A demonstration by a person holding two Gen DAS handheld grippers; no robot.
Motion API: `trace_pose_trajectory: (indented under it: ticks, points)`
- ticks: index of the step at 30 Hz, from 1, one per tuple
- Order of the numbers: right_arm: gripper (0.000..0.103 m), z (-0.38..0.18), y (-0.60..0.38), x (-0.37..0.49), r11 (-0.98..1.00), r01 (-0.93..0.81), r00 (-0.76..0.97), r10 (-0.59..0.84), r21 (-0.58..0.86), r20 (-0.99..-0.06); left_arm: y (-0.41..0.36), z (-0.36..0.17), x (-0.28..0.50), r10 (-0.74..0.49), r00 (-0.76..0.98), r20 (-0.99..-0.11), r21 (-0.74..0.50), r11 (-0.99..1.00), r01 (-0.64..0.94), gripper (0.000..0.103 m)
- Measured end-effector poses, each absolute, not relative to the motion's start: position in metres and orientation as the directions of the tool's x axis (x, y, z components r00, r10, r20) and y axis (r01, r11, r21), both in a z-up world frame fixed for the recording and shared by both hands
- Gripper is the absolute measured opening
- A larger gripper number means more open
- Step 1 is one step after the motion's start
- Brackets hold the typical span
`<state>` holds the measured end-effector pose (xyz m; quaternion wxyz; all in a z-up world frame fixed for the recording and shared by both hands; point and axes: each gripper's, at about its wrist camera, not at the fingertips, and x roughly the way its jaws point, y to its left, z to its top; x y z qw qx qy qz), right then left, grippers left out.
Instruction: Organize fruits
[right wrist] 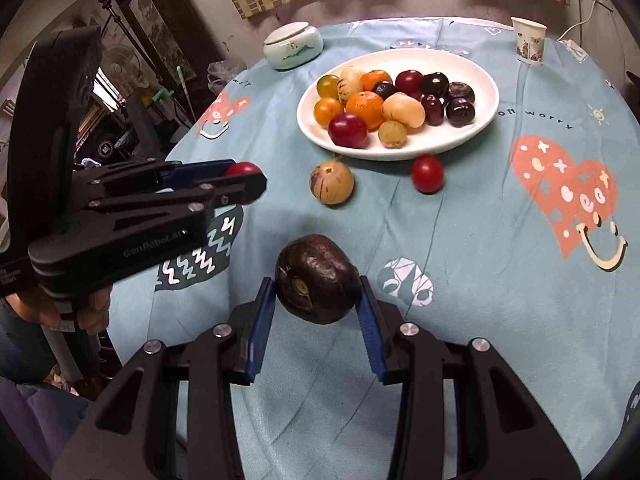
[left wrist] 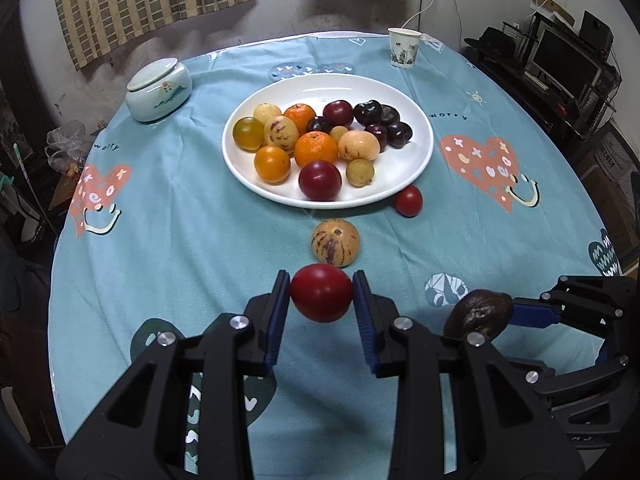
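A white plate holds several fruits: oranges, red and dark plums, yellow striped melons and small round ones. My left gripper is shut on a red tomato above the cloth, short of the plate; it shows in the right wrist view at the left. My right gripper is shut on a dark brown fruit, which also shows in the left wrist view. A striped melon and a small red tomato lie on the cloth in front of the plate.
A round table with a blue patterned cloth. A lidded ceramic jar stands at the back left of the plate. A paper cup stands at the back right. Furniture surrounds the table.
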<state>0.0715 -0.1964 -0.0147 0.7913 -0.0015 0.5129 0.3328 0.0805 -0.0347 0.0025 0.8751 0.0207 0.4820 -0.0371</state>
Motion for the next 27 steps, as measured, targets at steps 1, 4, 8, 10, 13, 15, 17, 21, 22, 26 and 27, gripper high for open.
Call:
trace_pose_trajectory:
  ticks: [1, 4, 8, 10, 13, 15, 17, 21, 22, 26, 27]
  points:
    - [0.041, -0.017, -0.197, 0.071, 0.781, -0.526, 0.249, 0.520, 0.337, -0.817, -0.035, 0.002, 0.079, -0.044, 0.531, -0.846, 0.001, 0.996, 0.084, 0.032]
    - [0.041, -0.023, -0.198, 0.067, 0.782, -0.522, 0.234, 0.517, 0.342, -0.823, -0.035, 0.002, 0.076, -0.044, 0.528, -0.848, 0.002, 0.996, 0.087, 0.032]
    - [0.041, -0.025, -0.195, 0.063, 0.774, -0.531, 0.217, 0.518, 0.345, -0.828, -0.037, 0.002, 0.074, -0.045, 0.529, -0.847, 0.003, 0.996, 0.090, 0.032]
    - [0.041, -0.025, -0.195, 0.062, 0.772, -0.533, 0.215, 0.520, 0.347, -0.827, -0.037, 0.002, 0.074, -0.045, 0.529, -0.847, 0.004, 0.996, 0.091, 0.033]
    - [0.041, -0.026, -0.195, 0.063, 0.771, -0.532, 0.210, 0.520, 0.350, -0.828, -0.038, 0.002, 0.075, -0.044, 0.527, -0.849, 0.006, 0.996, 0.091, 0.033]
    - [0.041, -0.028, -0.195, 0.064, 0.771, -0.529, 0.206, 0.522, 0.354, -0.828, -0.039, 0.001, 0.077, -0.043, 0.524, -0.851, 0.007, 0.996, 0.093, 0.033]
    - [0.041, -0.031, -0.195, 0.066, 0.770, -0.528, 0.199, 0.522, 0.358, -0.829, -0.041, 0.000, 0.080, -0.043, 0.520, -0.853, 0.008, 0.995, 0.096, 0.033]
    - [0.041, -0.036, -0.194, 0.069, 0.768, -0.526, 0.185, 0.524, 0.367, -0.832, -0.042, -0.004, 0.086, -0.044, 0.511, -0.858, 0.008, 0.995, 0.099, 0.033]
    - [0.041, -0.037, -0.194, 0.071, 0.767, -0.526, 0.180, 0.524, 0.369, -0.833, -0.042, -0.005, 0.087, -0.043, 0.509, -0.859, 0.008, 0.995, 0.099, 0.033]
    - [0.042, -0.045, -0.192, 0.075, 0.763, -0.524, 0.152, 0.520, 0.378, -0.840, -0.043, -0.011, 0.094, -0.042, 0.494, -0.868, 0.010, 0.995, 0.102, 0.033]
    - [0.042, -0.048, -0.192, 0.076, 0.762, -0.522, 0.145, 0.522, 0.383, -0.841, -0.044, -0.013, 0.096, -0.042, 0.490, -0.871, 0.010, 0.995, 0.103, 0.033]
